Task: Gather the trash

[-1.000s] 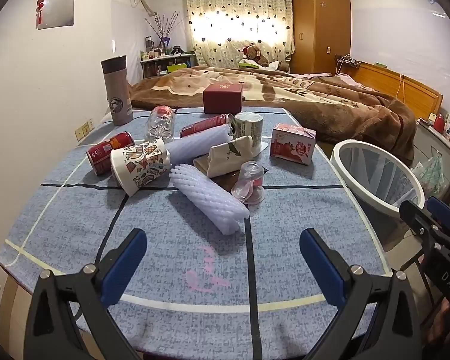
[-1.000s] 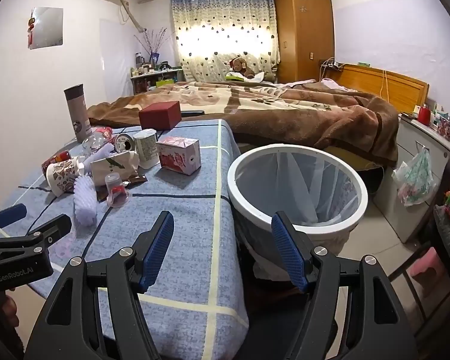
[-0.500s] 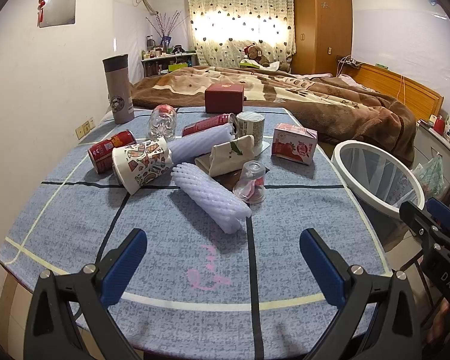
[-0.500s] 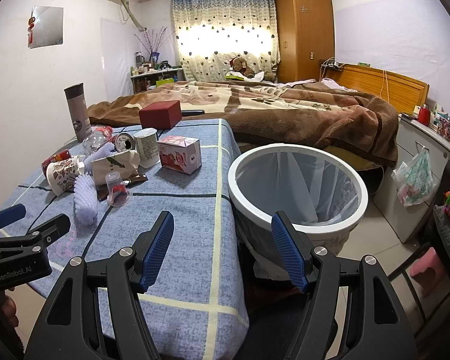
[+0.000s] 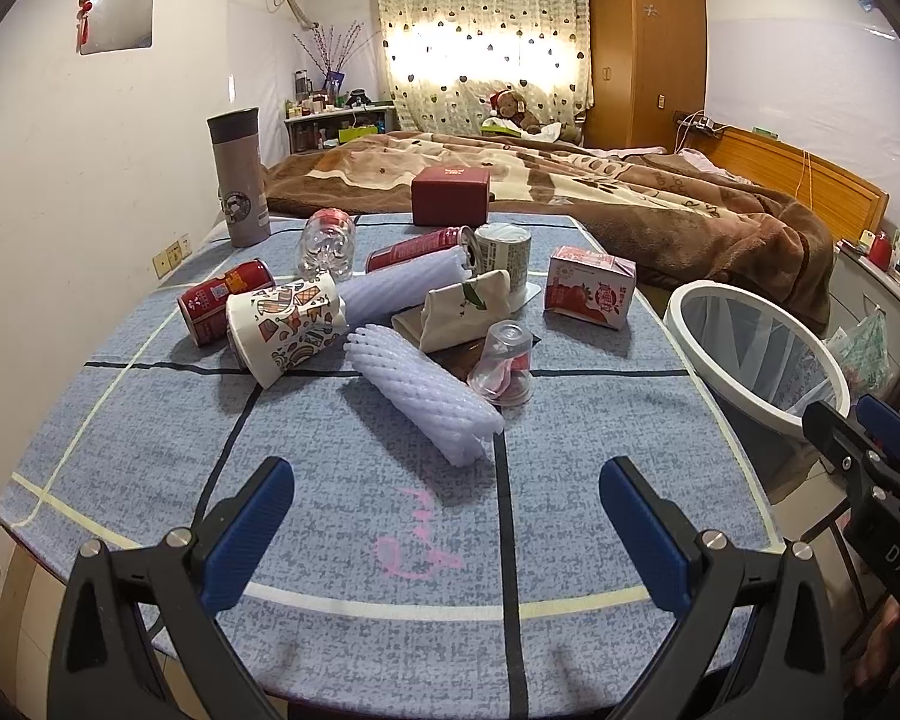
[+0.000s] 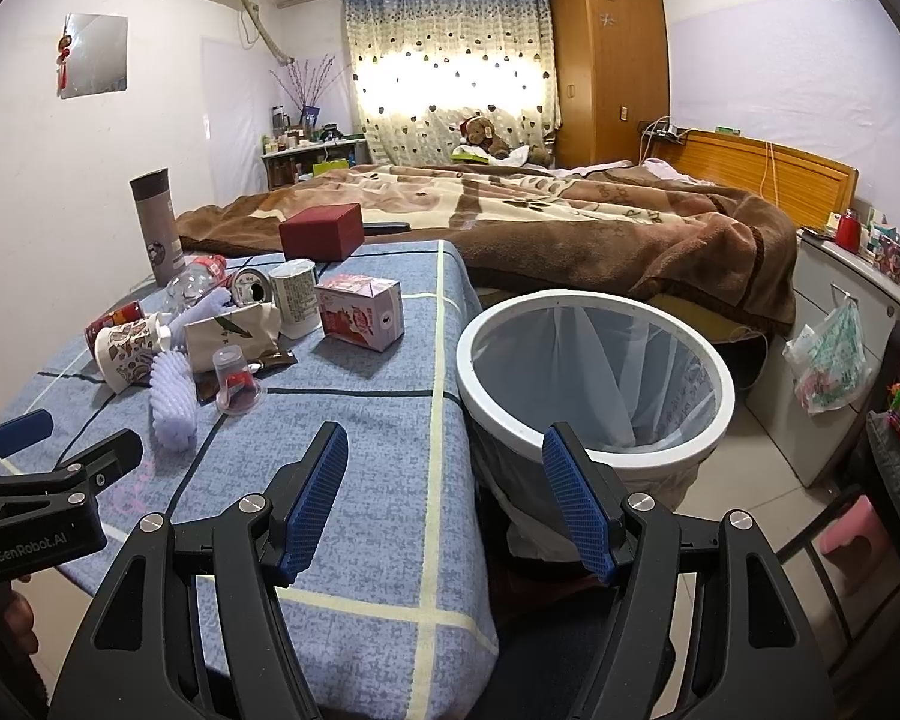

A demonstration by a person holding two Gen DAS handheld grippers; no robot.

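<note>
Trash lies in a heap on the blue table [image 5: 330, 516]: a white foam net sleeve [image 5: 423, 391], a patterned paper cup [image 5: 282, 327], a red can [image 5: 222, 300], a clear plastic cup [image 5: 504, 363], a strawberry milk carton [image 5: 591, 294], a folded paper bag [image 5: 465, 309] and a clear bottle [image 5: 327, 243]. A white-rimmed bin [image 6: 594, 372] with a clear liner stands at the table's right edge. My left gripper [image 5: 444, 531] is open and empty, just short of the foam sleeve. My right gripper [image 6: 447, 501] is open and empty over the table's right edge, beside the bin.
A grey tumbler [image 5: 239, 180] and a dark red box [image 5: 450, 195] stand at the table's far end. A bed with a brown blanket [image 6: 540, 222] lies behind. A cabinet with a hanging plastic bag [image 6: 828, 354] is at the right.
The left gripper has moved forward and a little higher, so the trash heap looks nearer. The right gripper has hardly moved. Both stay open.
</note>
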